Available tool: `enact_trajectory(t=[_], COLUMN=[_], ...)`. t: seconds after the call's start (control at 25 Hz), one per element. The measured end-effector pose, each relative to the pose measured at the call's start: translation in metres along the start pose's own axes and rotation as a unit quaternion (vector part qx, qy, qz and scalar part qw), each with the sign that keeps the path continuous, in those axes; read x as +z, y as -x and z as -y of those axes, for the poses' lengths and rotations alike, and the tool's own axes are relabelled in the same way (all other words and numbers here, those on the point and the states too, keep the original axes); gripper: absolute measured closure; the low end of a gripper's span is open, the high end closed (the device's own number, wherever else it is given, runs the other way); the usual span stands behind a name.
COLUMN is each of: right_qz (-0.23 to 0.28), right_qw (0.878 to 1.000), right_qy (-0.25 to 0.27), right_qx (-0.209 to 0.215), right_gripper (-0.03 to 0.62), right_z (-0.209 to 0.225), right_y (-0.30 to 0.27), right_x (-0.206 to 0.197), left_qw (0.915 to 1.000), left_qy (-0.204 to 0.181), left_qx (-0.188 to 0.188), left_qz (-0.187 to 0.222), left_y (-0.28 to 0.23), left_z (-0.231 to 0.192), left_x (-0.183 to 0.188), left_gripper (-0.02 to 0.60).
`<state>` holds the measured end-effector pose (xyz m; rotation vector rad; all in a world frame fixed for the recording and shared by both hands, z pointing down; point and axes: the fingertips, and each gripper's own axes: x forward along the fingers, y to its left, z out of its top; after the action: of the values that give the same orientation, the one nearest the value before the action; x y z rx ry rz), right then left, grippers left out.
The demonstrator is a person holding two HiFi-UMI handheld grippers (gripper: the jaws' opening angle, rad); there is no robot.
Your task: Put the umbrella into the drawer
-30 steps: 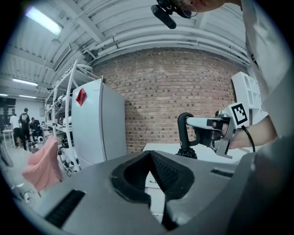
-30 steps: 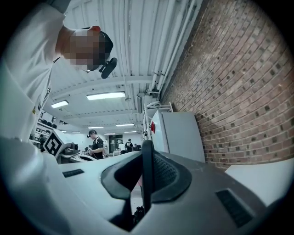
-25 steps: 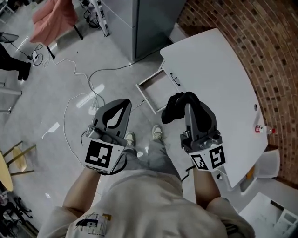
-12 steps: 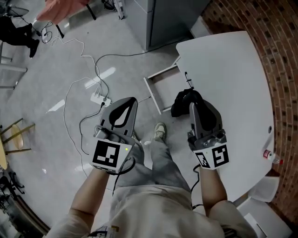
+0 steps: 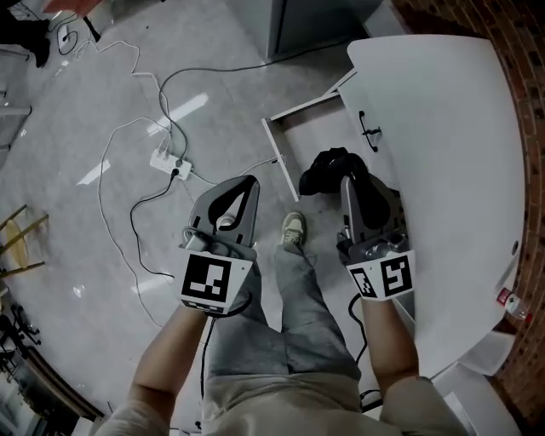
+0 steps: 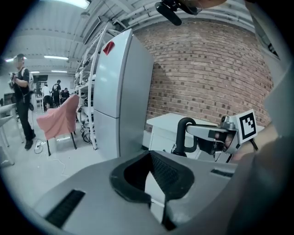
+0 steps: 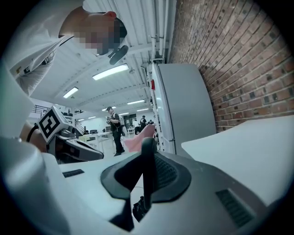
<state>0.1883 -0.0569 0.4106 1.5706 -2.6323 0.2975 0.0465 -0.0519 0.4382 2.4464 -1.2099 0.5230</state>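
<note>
One view, head, shows drawer (image 5: 279, 162); right gripper view, fingers (image 7: 211, 188) pinching umbrella (image 7: 148, 165).

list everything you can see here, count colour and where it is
umbrella: one, black, folded, at the open drawer's near end
drawer: one, white, pulled open from the table's side
table: one, white, right side
brick wall: one, red-brown, behind the table
bottle: one, clear with a red cap, far right by the table edge
power strip: one, white, on the floor left of the drawer, cables attached
cabinet: one, grey, tall, top of view
cloth: one, pink, draped over a chair, background
shoe: one showing, pale, between the grippers
left gripper: one, grey, shut, empty
right gripper: one, grey, shut on the umbrella
</note>
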Motion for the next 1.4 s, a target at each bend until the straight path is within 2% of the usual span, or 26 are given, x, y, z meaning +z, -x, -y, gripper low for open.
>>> enact_trajectory(t=[0.32, 0.64, 1.0, 1.24, 1.4], right_qz=[-0.044, -0.117, -0.178, -0.161, -0.172], right_qw=[0.999, 0.99, 0.978, 0.981, 0.979], right_qy=[0.027, 0.069, 0.088, 0.071, 0.056], right_qx=[0.009, 0.04, 0.059, 0.079, 0.099], right_gripper=[0.545, 0.545, 0.545, 0.545, 0.545], right_z=[0.016, 0.016, 0.018, 0.018, 0.013], right_y=[-0.026, -0.057, -0.101, -0.145, -0.18], right_x=[-0.099, -0.179, -0.246, -0.257, -0.266], left_qw=[0.9996, 0.9988, 0.9974, 0.9957, 0.9948], left_qy=[0.016, 0.034, 0.064, 0.085, 0.093], left_qx=[-0.009, -0.012, 0.0, 0.007, 0.011], left_qz=[-0.021, -0.032, -0.034, -0.035, -0.039], left_y=[-0.055, -0.086, -0.117, -0.135, -0.15], left_z=[-0.01, -0.028, -0.059, -0.073, -0.084], left_x=[-0.084, -0.135, -0.162, -0.179, -0.191], left_gripper=[0.574, 0.574, 0.574, 0.574, 0.574])
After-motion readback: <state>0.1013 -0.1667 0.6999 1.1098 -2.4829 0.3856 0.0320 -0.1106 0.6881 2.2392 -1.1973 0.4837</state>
